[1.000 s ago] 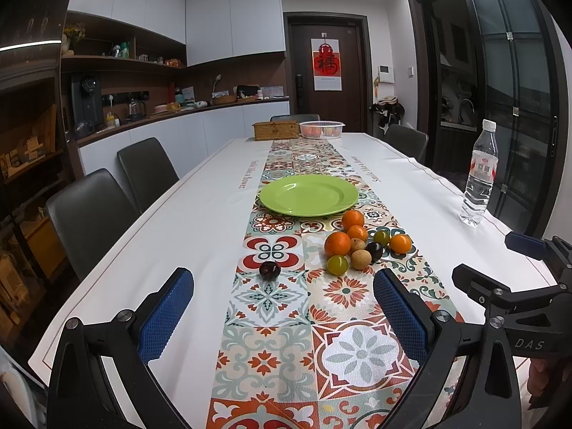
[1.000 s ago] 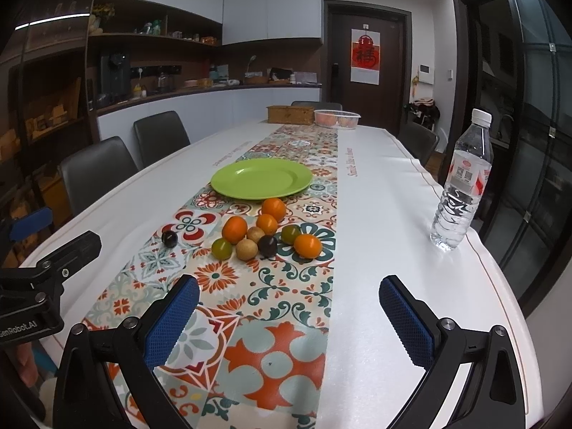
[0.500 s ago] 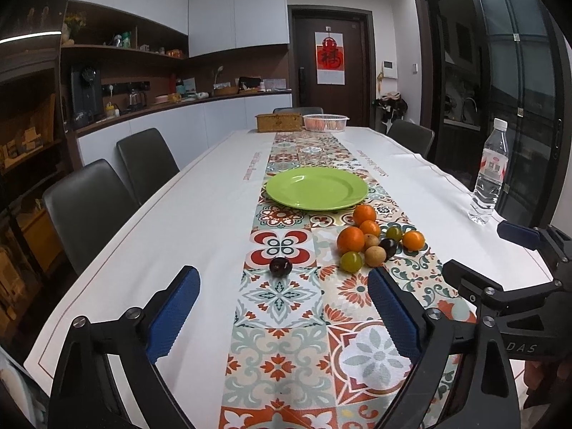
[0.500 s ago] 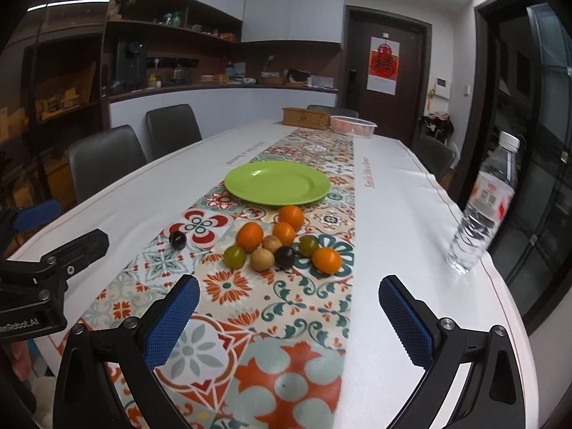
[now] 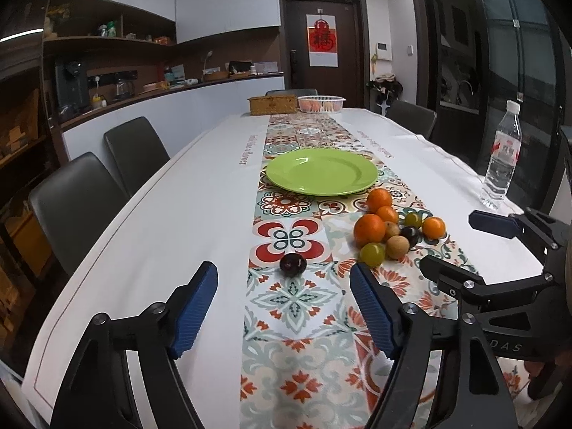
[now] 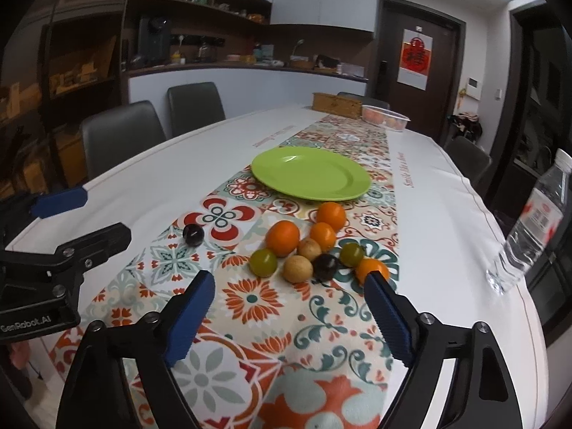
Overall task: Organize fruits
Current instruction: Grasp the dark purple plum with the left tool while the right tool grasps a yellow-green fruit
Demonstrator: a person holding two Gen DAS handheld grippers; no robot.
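Nine small fruits sit on the patterned runner (image 5: 293,304) in my left wrist view: a cluster of eight (image 5: 393,228) just this side of the green plate (image 5: 321,173), and one dark plum (image 5: 292,265) lying apart to the left of them. My left gripper (image 5: 284,307) hangs above the runner with its blue pads spread wide and nothing between them; the plum lies just ahead of the gap. The plate holds no fruit. The right gripper (image 5: 461,246) shows at the right edge, and a water bottle (image 5: 500,157) stands on the white cloth beyond it.

From the right wrist, I see my right gripper (image 6: 289,307) also spread wide and holding nothing, pointed at the cluster (image 6: 314,246). Its right pad (image 6: 388,318) overlaps the nearest orange (image 6: 370,268) in this view; I cannot tell whether they touch. The plum (image 6: 193,235) sits off to the left, near the left gripper (image 6: 85,221).
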